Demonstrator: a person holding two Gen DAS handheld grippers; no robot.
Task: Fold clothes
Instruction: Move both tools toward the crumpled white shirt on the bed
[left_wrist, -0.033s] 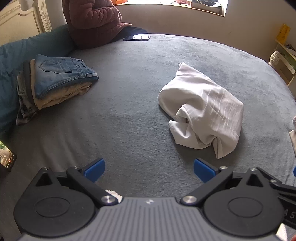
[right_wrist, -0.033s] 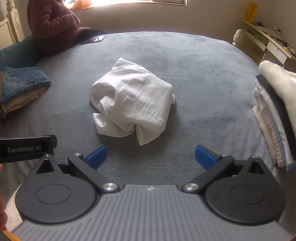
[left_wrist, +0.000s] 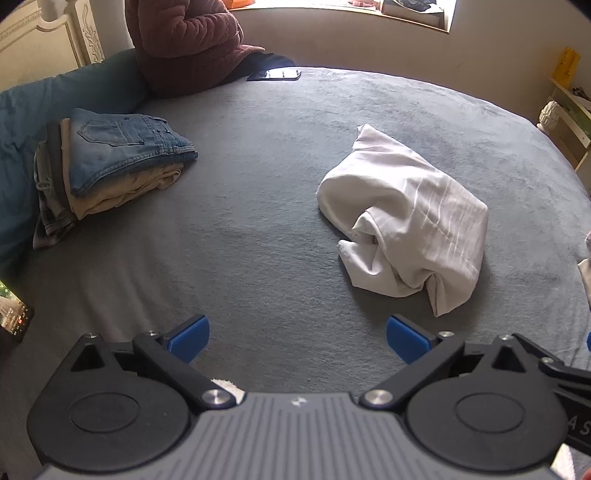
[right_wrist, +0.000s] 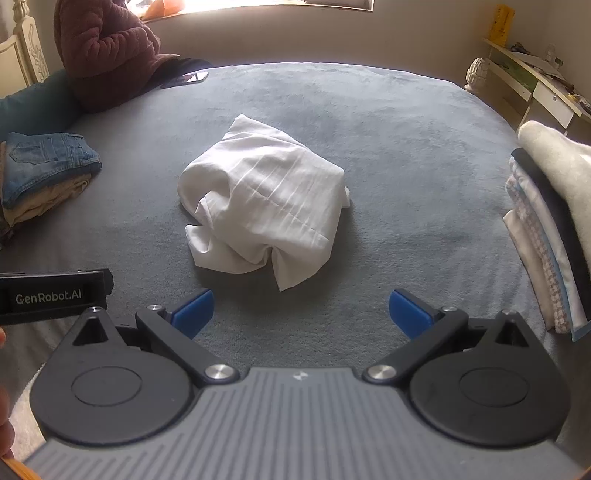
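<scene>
A crumpled white garment lies bunched in the middle of the grey bed cover. My left gripper is open and empty, hovering short of the garment's near-left side. My right gripper is also open with nothing between its blue pads, just in front of the garment's near edge. Neither touches the cloth. Part of the left gripper's black body shows at the left edge of the right wrist view.
A folded stack topped by blue jeans sits at the left. Another folded pile rests at the right edge. A person in a maroon jacket sits at the far left, beside a phone. A shelf stands far right.
</scene>
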